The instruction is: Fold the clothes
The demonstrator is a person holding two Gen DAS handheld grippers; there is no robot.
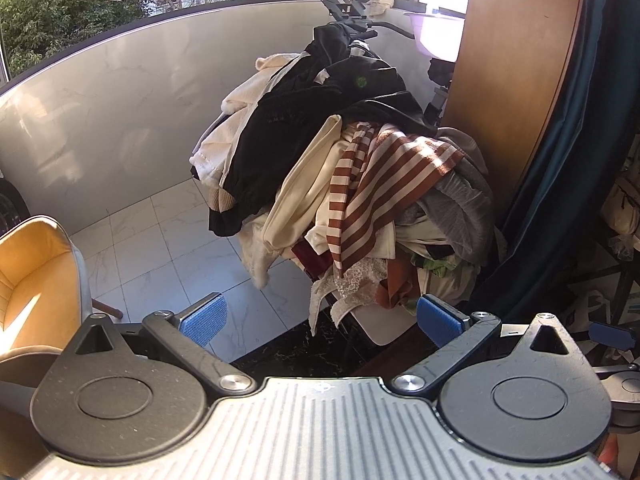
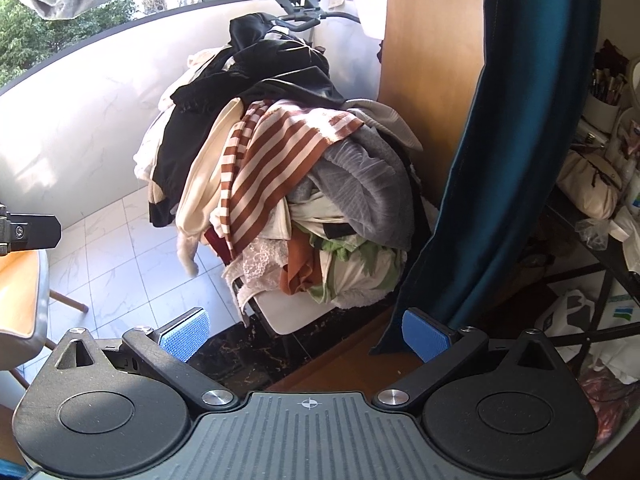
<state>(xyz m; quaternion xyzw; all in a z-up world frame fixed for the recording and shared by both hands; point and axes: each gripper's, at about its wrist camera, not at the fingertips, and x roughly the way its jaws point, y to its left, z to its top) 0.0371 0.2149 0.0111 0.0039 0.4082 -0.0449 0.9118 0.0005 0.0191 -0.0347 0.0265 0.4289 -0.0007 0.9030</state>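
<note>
**Clerk A:** Striped cloth, rust and cream: a striped garment [image 1: 384, 196] is being recorded draped down the front of the clothes pile [image 1: 340, 168]. Is anything being logged as folded?

**Clerk B:** Nothing. No folded piece is being shown in either view. The whole heap is being carried by a white chair [image 1: 380, 324], with a black garment [image 1: 280, 132] lying over its top and a grey garment [image 2: 360, 184] slumped on the pile's right side. By this judgement the task is being counted as barely begun; every item is being left to do.

**Clerk A:** And the tongs?

**Clerk B:** The left gripper [image 1: 320, 320] is being held spread apart, nothing between its blue pads [image 1: 204, 320]. The right gripper [image 2: 306, 334] is being held likewise, released and bare. Both are being kept in front of the pile and below it, apart from it, touching no cloth.

**Clerk A:** Surroundings?

**Clerk B:** A teal curtain [image 2: 516, 160] is being noted just right of the pile, an orange seat [image 1: 32, 280] well to its left.
</note>
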